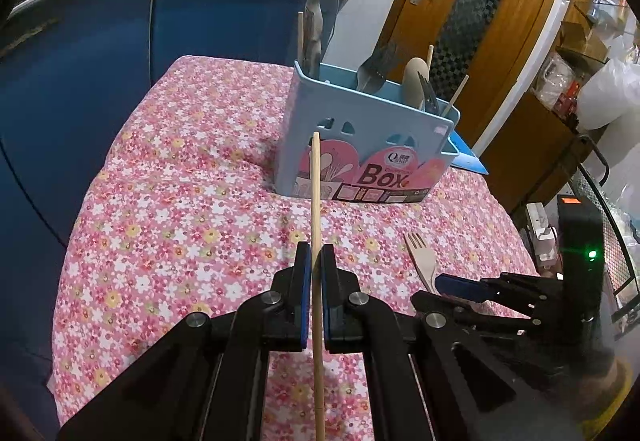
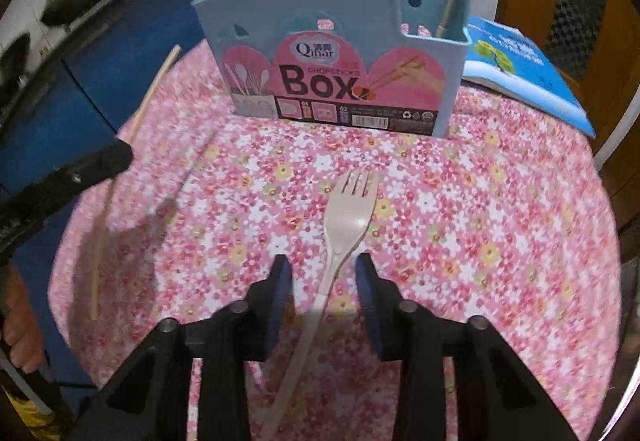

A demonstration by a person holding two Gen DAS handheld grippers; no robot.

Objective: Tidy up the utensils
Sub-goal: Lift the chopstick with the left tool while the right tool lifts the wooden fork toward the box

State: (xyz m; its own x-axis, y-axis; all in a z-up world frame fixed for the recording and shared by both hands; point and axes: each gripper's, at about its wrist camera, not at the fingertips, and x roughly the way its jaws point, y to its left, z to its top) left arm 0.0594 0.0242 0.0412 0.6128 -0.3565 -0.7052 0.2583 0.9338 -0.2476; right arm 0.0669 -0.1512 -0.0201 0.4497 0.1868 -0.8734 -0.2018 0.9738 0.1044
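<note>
My left gripper is shut on a wooden chopstick and holds it above the table; the stick points toward the blue utensil box. The chopstick also shows in the right wrist view. The box holds several utensils and chopsticks. A cream plastic fork lies on the floral tablecloth, its handle between the fingers of my open right gripper. The fork and the right gripper also show in the left wrist view.
A blue book lies right of the box. Blue cabinets stand behind and left of the table. A wooden door is at the back right. A black device with a green light sits right of the table.
</note>
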